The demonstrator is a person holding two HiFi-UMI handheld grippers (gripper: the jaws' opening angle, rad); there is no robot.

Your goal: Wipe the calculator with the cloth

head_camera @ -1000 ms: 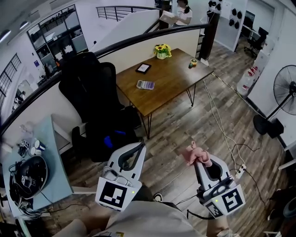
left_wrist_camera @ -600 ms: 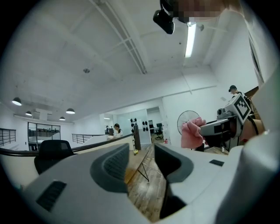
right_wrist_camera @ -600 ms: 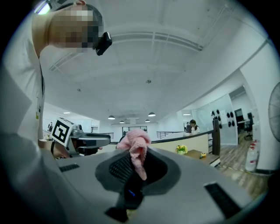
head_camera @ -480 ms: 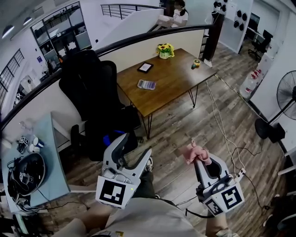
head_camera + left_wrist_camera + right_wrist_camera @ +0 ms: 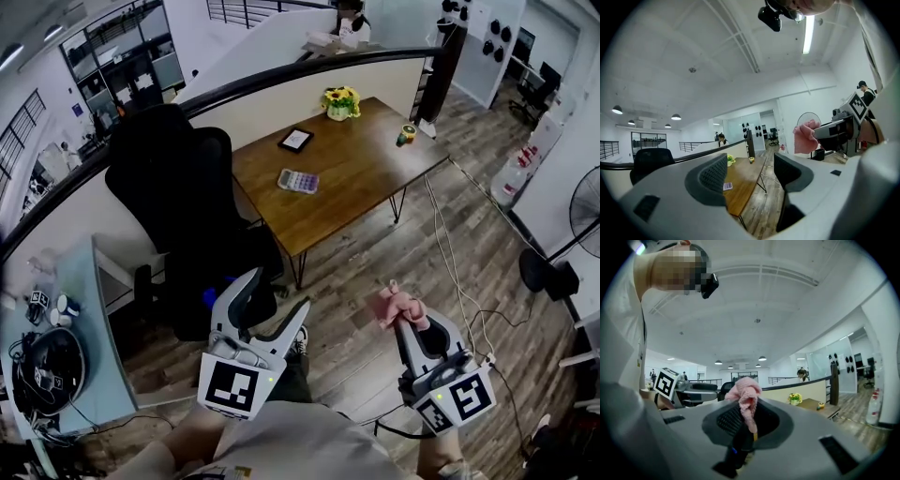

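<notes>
Head view is showing the table (image 5: 375, 159) standing off at 12 o'clock, chair (image 5: 169, 206) crowding its 9 o'clock edge, so approaching over bare floor (image 5: 366, 267) at 1 o'clock is looking wisest. Left gripper (image 5: 277, 292), jaws just opening, is holding nothing; right gripper (image 5: 403, 319) is clamping the cloth (image 5: 392, 302); calculator (image 5: 298, 180) is lying mid-table.
</notes>
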